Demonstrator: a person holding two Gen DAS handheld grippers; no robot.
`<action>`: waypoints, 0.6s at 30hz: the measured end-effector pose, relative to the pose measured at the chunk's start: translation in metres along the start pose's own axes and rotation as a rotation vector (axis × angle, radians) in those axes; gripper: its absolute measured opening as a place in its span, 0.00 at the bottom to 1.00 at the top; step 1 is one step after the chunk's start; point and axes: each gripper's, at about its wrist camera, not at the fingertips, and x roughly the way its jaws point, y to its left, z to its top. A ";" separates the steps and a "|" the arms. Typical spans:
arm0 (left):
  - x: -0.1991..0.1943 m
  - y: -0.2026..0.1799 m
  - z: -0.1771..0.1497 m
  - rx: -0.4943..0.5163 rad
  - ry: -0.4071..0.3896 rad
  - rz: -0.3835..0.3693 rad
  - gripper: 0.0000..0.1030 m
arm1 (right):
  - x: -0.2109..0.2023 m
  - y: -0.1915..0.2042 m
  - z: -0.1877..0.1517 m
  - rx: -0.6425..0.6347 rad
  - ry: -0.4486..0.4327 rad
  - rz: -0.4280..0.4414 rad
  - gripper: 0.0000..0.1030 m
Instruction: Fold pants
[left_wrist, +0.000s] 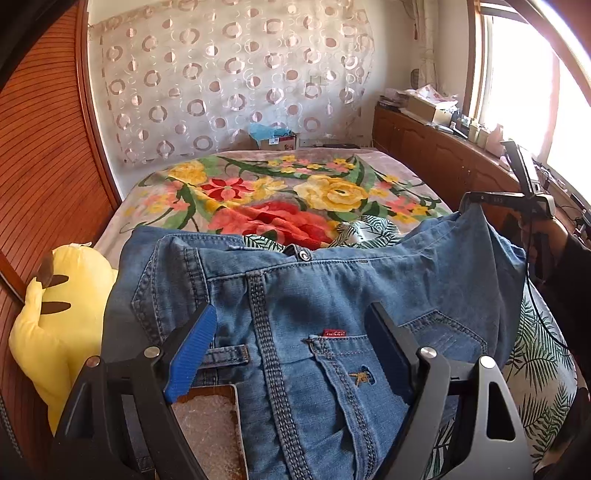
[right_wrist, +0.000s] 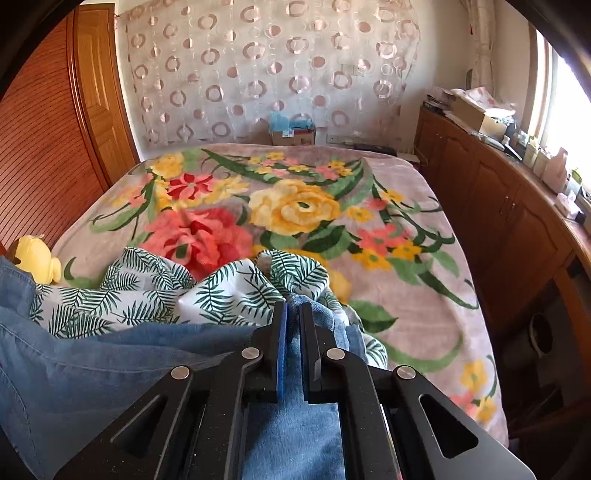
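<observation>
Bed (right_wrist: 406, 236) fills both my views, its floral blanket half hidden under a leaf-print cloth (right_wrist: 155, 284) and the jeans (left_wrist: 332, 295). Jeans are held up over the near end of the bed, waistband spread wide, and their legs drop below the frame where I cannot see them. My left view shows the back pockets, belt loops and a small red tab (left_wrist: 334, 333) whose lettering is too small to read; my right view shows only plain denim bunched at the tool. Yellow plush (left_wrist: 62, 332) sits at the bed's left edge, cut off in the right view. Left gripper (left_wrist: 295, 343) has its jaws wide apart, with the denim lying between them, not pinched. Right gripper (right_wrist: 293, 354) has its jaws clamped on a fold of the waistband; from the left view I see it (left_wrist: 476, 199) holding that corner up at the right. A box (right_wrist: 293, 133) stands past the bed; its print is unreadable.
</observation>
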 end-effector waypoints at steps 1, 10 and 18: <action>-0.001 0.000 -0.001 0.000 0.001 0.000 0.80 | -0.005 0.002 -0.001 0.004 -0.003 -0.003 0.14; -0.018 -0.007 -0.007 0.006 -0.020 -0.009 0.80 | -0.068 0.013 -0.029 -0.020 -0.055 0.080 0.35; -0.042 -0.014 -0.019 0.031 -0.043 -0.021 0.80 | -0.107 0.042 -0.088 -0.035 -0.045 0.182 0.35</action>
